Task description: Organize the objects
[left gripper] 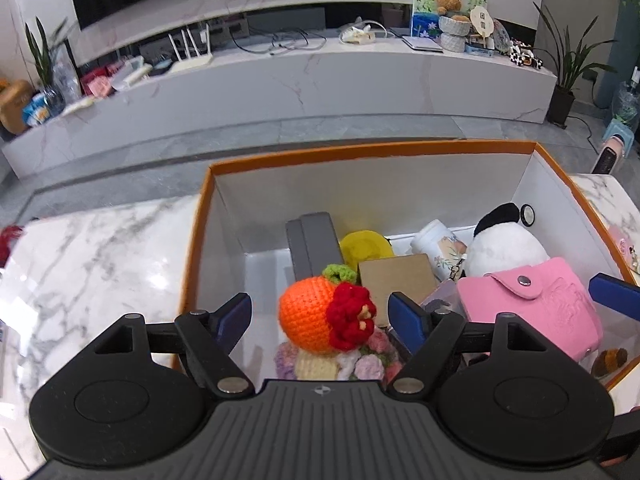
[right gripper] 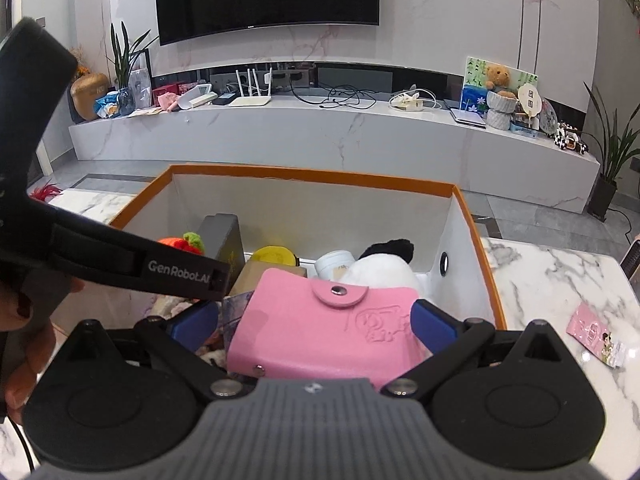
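An orange-rimmed cardboard box with white inner walls (left gripper: 200, 240) stands on the white marble-patterned desk (left gripper: 92, 248). The left gripper (left gripper: 320, 316) hangs over the near left part of the box with its jaws spread wide; the crocheted orange doll with a red yarn flower and green leaf (left gripper: 308, 316) sits between the blue pads (left gripper: 236, 314), with clear gaps on both sides. The right gripper (right gripper: 316, 320) has its jaws closed on a pink leather pouch with a snap-button flap (right gripper: 320, 328), its blue pads (right gripper: 434, 326) pressing the pouch's two sides above the near right part of the box. Deeper in the box lie a grey rectangular case (left gripper: 314, 240), a yellow round item (left gripper: 366, 244), a brown cardboard square (left gripper: 396, 280), a white printed cylinder (left gripper: 438, 248) and a white-and-black plush toy (left gripper: 504, 244). A small pink printed packet (right gripper: 596, 334) lies on the desk to the right of the box.
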### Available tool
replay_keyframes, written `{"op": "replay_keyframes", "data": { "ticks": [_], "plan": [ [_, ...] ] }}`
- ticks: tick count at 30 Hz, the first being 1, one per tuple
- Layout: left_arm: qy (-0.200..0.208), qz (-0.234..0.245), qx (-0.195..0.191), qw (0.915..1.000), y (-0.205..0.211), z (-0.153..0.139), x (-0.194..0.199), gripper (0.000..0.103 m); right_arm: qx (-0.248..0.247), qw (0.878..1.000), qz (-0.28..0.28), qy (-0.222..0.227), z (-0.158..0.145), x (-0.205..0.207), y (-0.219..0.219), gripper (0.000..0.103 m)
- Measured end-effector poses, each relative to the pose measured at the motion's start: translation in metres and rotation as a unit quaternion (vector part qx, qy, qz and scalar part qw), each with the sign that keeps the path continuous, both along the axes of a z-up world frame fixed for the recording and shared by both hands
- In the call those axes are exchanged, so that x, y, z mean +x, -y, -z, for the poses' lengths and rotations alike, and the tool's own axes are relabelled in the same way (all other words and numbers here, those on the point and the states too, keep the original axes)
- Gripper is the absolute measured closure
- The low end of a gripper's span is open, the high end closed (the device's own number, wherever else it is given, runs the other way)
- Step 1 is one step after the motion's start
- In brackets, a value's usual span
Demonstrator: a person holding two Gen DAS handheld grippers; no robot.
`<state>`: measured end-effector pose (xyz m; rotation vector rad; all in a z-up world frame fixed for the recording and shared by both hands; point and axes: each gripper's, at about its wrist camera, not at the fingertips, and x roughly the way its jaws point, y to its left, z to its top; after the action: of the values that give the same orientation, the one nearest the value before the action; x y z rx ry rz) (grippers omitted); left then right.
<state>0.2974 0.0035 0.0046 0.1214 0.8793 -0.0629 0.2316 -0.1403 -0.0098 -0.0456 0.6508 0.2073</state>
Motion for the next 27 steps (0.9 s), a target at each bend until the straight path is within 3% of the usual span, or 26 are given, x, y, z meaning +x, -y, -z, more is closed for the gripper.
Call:
{"op": "replay_keyframes", "data": {
  "ticks": [22,27],
  "plan": [
    [0.028,-0.034,-0.041,0.9982,-0.005,-0.029,-0.077,0.014,-0.001,1.000,0.015,-0.010,-0.019,-0.044,-0.003,0.001],
    [0.035,-0.049,-0.020,0.9980,-0.003,-0.033,-0.102,0.014,0.001,1.000,0.021,-0.016,-0.017,-0.061,-0.001,0.001]
  ]
}}
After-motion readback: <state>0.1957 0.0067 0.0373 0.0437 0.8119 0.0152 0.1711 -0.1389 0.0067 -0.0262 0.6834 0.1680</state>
